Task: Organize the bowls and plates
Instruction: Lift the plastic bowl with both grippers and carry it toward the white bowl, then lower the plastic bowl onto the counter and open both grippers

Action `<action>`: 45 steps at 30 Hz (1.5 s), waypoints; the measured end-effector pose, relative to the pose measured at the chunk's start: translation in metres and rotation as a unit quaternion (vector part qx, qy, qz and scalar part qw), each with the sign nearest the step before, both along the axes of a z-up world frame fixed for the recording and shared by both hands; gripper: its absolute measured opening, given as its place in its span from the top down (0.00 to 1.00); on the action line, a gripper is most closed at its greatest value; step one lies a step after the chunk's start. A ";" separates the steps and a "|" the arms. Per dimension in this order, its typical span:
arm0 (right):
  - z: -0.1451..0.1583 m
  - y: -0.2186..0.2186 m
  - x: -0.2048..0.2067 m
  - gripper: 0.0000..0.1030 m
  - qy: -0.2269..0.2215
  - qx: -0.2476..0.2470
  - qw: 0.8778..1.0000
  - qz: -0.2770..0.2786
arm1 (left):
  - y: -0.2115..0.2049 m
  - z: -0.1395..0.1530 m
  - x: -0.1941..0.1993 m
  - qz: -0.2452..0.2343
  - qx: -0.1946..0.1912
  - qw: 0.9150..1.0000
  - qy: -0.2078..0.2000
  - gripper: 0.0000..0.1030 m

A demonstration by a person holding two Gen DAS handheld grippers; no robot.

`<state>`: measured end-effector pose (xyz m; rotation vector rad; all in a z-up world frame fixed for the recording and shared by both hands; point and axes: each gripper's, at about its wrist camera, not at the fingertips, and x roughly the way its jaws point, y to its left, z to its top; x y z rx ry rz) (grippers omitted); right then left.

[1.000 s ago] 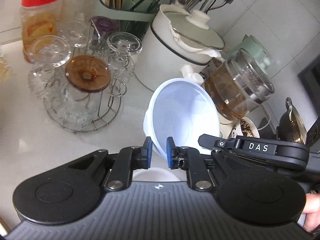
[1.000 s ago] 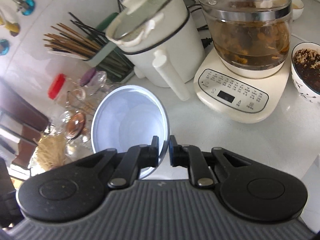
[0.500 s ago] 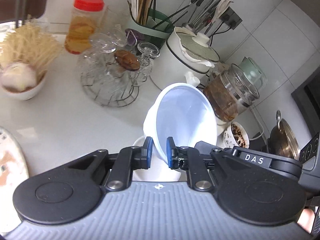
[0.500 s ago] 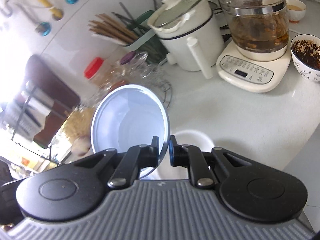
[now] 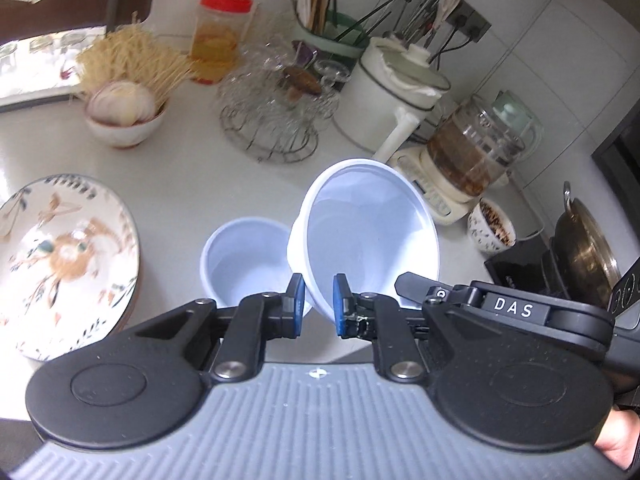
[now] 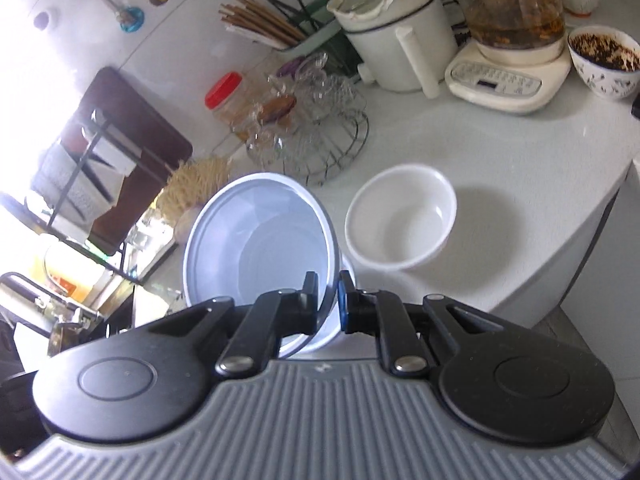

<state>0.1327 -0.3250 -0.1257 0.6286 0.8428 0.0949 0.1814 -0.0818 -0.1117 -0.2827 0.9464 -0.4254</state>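
Observation:
A white bowl [image 5: 368, 224] hangs tilted above the counter, its mouth turned toward the cameras. My left gripper [image 5: 318, 304] is shut on its near rim. In the left wrist view my right gripper [image 5: 404, 282] comes in from the right and meets the same bowl's rim. The right wrist view shows that bowl [image 6: 260, 240] with my right gripper [image 6: 328, 296] shut on its right rim. A second white bowl [image 5: 244, 256] stands upright and empty on the counter, below and beyond the held one; the right wrist view has this second bowl [image 6: 400, 216] to the right. A flower-patterned plate [image 5: 60, 264] lies flat at the left.
Along the wall stand a garlic bowl [image 5: 124, 116] with dry noodles, a red-lidded jar [image 5: 220, 36], a wire rack of glassware [image 5: 276, 96], a white pot [image 5: 396, 92] and a glass kettle [image 5: 476, 152]. A speckled bowl [image 5: 492, 228] and a pan [image 5: 584, 248] sit right. The counter edge [image 6: 592, 240] curves at the right.
Both grippers have carried the white bowl back from the pot and kettle, which now look smaller and farther. The second white bowl and the patterned plate have come into view.

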 end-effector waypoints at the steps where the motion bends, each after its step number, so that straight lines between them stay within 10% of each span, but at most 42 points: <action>1: -0.002 0.002 -0.001 0.88 0.004 0.001 1.000 0.002 | 0.003 -0.001 -0.002 0.001 0.002 1.000 0.003 0.83; 26: -0.053 0.036 0.062 0.85 0.101 -0.029 0.994 -0.007 | 0.027 -0.076 0.093 -0.028 0.014 0.991 0.132 0.82; 29: -0.053 0.036 0.067 0.85 0.108 -0.030 0.994 -0.007 | 0.024 -0.076 0.097 -0.040 0.027 0.989 0.137 0.69; 34: -0.042 0.040 0.068 0.60 0.097 -0.039 0.994 -0.006 | 0.022 -0.067 0.096 -0.051 0.036 0.990 0.128 0.56; 45: 0.000 0.039 0.043 0.59 0.024 -0.072 0.997 -0.003 | 0.013 -0.012 0.070 -0.066 0.035 0.996 0.046 0.54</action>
